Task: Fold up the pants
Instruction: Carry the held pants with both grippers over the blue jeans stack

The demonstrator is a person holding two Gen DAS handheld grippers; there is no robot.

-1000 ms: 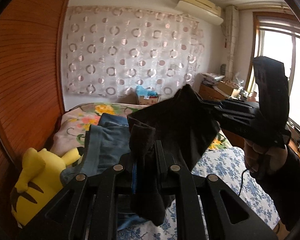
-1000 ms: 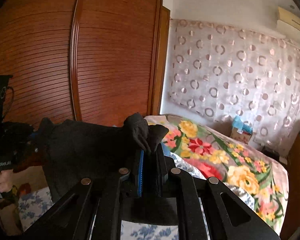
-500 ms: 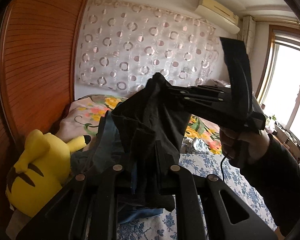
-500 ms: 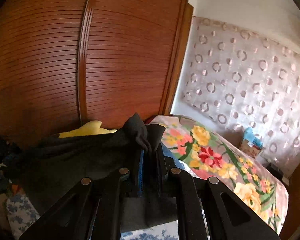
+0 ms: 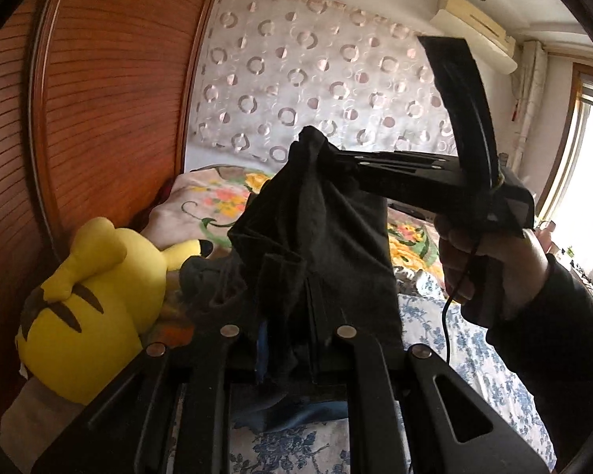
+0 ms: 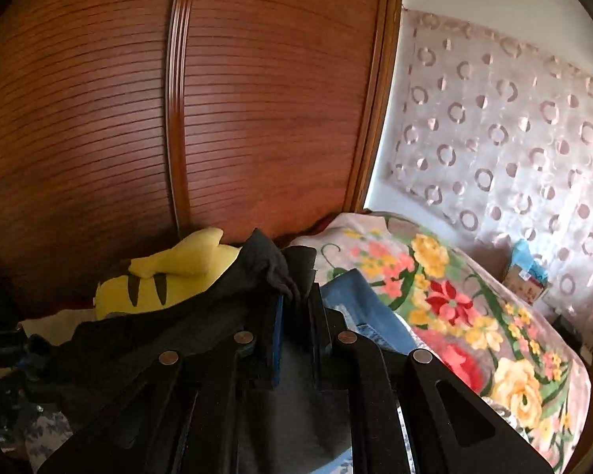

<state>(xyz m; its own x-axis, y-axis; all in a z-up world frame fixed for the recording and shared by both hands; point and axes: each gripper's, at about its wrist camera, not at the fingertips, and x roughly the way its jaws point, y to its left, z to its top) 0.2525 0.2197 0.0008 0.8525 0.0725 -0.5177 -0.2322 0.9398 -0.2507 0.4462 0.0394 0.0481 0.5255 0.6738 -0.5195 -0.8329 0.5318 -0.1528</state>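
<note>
Both grippers hold the black pants [image 5: 320, 237] in the air above the bed [image 5: 474, 339]. In the left wrist view the left gripper [image 5: 292, 316] sits at lower centre, its jaws closed down on a bunched fold of the dark cloth. The right gripper [image 5: 328, 158] reaches in from the right of that frame, and its jaws pinch another edge of the pants at upper centre. The right wrist view agrees: a knot of black fabric is clamped in the narrow gap at centre frame.

The risk I see is that the cloth is bunched rather than flat, so a fold laid from here could come out crooked, and a thin pinch could slip free if the two grippers pull apart. The pants could also drape onto the yellow plush toy [image 5: 95, 304] at lower left, or onto the blue jeans [image 6: 359, 308] lying on the bed beneath.

No brand, label or writing can be read in either view.
</note>
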